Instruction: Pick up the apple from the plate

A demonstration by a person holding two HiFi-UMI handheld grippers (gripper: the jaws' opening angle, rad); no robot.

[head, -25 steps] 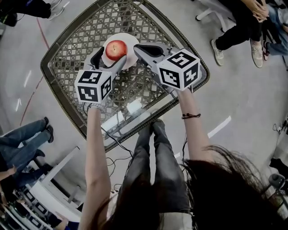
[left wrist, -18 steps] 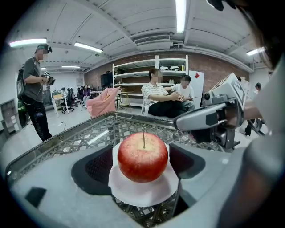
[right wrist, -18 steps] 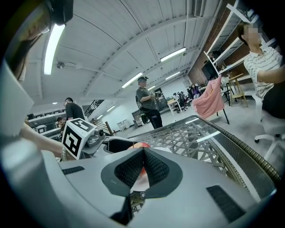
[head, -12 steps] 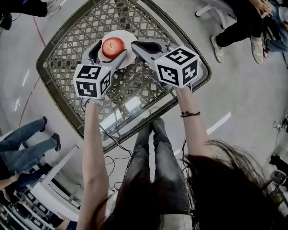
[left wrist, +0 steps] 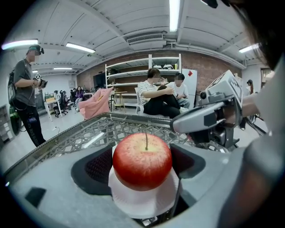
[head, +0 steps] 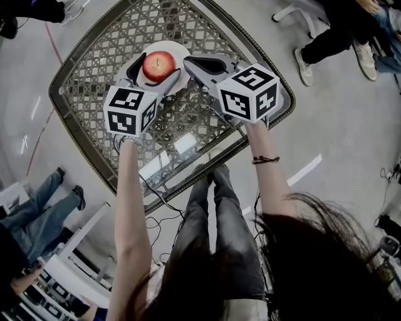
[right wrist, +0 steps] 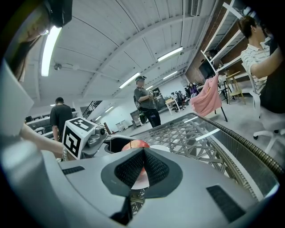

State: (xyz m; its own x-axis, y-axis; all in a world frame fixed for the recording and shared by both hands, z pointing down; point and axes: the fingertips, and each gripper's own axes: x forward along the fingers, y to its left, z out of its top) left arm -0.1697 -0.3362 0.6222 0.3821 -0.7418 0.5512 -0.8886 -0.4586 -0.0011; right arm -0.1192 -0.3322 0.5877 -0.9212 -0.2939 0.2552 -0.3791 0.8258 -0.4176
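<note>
On the lattice table (head: 94,56), the left gripper (head: 156,70) reaches over the white plate (head: 182,50). Its jaws have just opened wide around the red apple (head: 158,64) sitting there, not pressing it. The right gripper (head: 190,61) rests beside, closed and empty. Next, likely: squeeze and lift.

Workshop interior: grey floor (head: 351,131), brick rear wall (left wrist: 205,64) behind white shelving (left wrist: 129,73), ceiling strip lights (left wrist: 174,13). Lattice-woven, glass-topped worktop (head: 84,69) in foreground; pink cloth (left wrist: 95,104) beyond.
</note>
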